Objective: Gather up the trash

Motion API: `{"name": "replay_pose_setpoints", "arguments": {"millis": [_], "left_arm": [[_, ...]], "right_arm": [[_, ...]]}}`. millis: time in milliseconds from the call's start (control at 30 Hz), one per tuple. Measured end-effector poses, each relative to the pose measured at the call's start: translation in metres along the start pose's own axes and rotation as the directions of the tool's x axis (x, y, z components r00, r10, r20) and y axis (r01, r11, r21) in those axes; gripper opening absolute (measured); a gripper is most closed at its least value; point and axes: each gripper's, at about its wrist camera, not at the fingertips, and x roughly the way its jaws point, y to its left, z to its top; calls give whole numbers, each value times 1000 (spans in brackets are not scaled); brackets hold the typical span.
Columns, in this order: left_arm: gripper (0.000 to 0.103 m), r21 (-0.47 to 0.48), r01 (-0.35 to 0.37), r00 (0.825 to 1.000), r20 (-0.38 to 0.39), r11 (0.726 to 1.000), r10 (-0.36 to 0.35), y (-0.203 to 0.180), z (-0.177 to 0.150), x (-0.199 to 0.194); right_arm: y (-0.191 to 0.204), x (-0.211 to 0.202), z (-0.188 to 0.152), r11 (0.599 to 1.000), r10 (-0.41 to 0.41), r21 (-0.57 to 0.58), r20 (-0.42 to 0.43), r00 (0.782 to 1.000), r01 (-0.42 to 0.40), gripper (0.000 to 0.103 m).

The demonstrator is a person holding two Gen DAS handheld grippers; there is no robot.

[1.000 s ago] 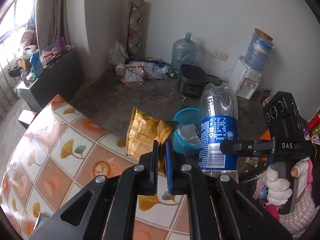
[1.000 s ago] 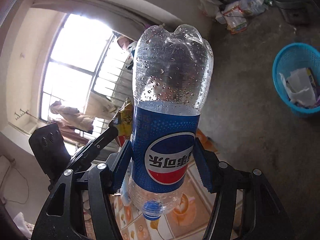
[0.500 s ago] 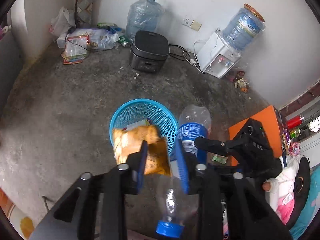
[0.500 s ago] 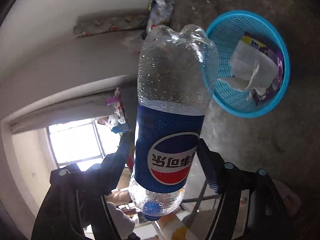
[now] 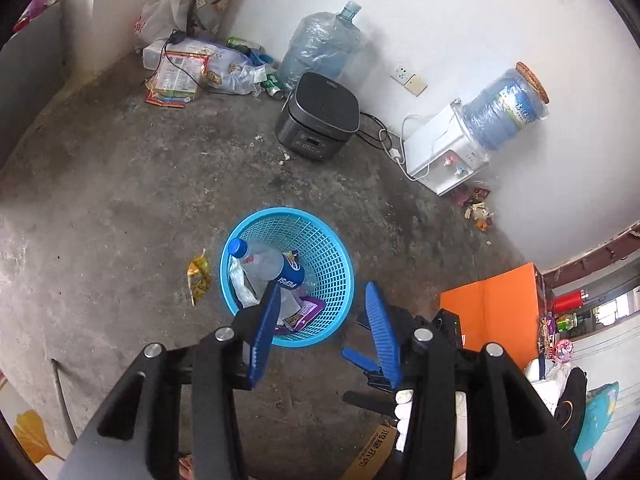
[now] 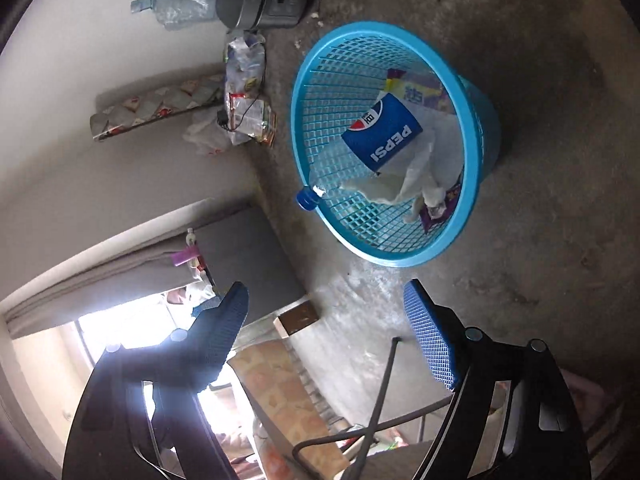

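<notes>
Pepsi bottle (image 5: 272, 267) in blue basket (image 5: 338, 276) on concrete floor (image 5: 120, 184).

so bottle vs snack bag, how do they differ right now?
The bottle lies inside the blue basket, cap up against the rim; the snack bag lies on the concrete floor just outside it. The bottle is clear with a blue label; the snack bag is yellow and crumpled. Neither is held by a hand-held gripper.
</notes>
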Motion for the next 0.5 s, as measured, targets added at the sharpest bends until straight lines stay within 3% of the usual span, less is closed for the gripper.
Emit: {"name": "replay_pose_setpoints", "arguments": {"millis": [133, 233, 300, 400, 500], "left_arm": [[45, 40, -5, 999, 51, 999, 3, -4, -12, -47], [46, 59, -30, 995, 96, 998, 24, -1, -25, -90], [50, 66, -66, 990, 127, 996, 57, 5, -37, -122], [58, 48, -118, 976, 187, 992, 107, 20, -62, -173], [65, -10, -163, 955, 248, 986, 161, 43, -95, -223]], "right_arm": [[27, -10, -13, 986, -73, -148, 54, 996, 80, 76], [55, -10, -33, 936, -131, -318, 88, 987, 153, 76], [76, 8, -49, 866, -181, -457, 94, 979, 204, 76], [96, 49, -81, 730, -274, -639, 51, 960, 242, 76], [92, 107, -107, 582, -412, -758, 37, 910, 294, 76]]}}
